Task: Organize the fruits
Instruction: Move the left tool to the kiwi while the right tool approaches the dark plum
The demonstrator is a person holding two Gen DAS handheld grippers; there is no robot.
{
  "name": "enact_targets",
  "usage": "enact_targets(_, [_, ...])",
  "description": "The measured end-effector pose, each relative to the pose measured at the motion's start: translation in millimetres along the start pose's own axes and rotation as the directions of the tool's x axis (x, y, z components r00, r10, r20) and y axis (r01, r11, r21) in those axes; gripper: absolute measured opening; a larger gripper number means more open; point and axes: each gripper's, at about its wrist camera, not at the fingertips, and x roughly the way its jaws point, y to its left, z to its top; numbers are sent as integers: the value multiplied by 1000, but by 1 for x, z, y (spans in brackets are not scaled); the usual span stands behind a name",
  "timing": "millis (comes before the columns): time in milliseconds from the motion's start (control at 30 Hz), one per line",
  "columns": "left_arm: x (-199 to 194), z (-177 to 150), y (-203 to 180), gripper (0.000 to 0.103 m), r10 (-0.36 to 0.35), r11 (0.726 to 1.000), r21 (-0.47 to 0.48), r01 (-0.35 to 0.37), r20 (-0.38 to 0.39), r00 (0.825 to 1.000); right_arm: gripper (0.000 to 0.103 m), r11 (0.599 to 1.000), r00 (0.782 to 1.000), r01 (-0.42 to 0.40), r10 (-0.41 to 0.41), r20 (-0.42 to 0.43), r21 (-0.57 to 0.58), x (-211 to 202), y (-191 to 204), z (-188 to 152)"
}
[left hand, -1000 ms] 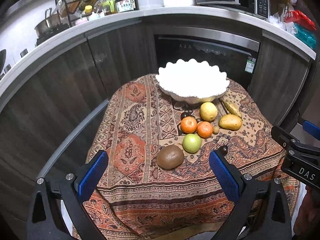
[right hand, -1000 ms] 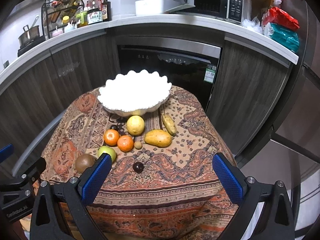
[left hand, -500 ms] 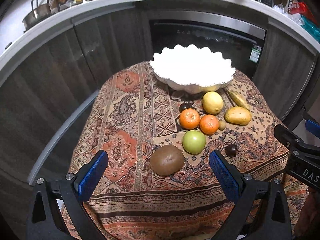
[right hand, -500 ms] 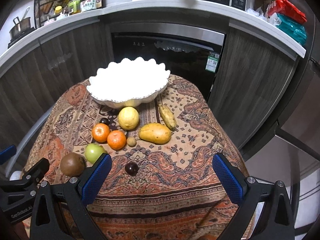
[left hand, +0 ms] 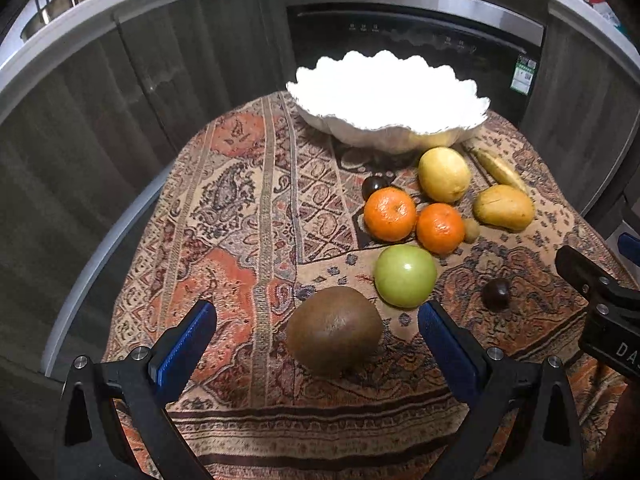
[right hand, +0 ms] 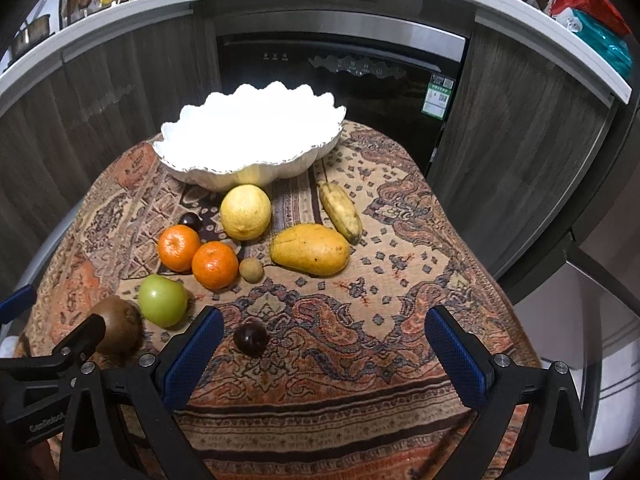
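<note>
A small counter [left hand: 248,208] with a patterned cloth holds loose fruit beside an empty white bowl [left hand: 388,100]. The left gripper [left hand: 316,336] is wide apart around the kiwi [left hand: 334,330], probably to grab it. The right gripper [right hand: 320,344] is apart too, holding nothing.

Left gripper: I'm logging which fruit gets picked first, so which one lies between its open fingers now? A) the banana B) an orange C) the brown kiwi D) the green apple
C: the brown kiwi lies between the open fingers of the left gripper, untouched; the green apple sits beyond.
</note>
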Motion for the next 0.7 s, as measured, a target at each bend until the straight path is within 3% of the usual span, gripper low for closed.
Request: enact_targets(700, [56,-16,5,97,-20,997,-70,14,-78,997,102,999,996,9,-12,-94,-31,45,13,-13])
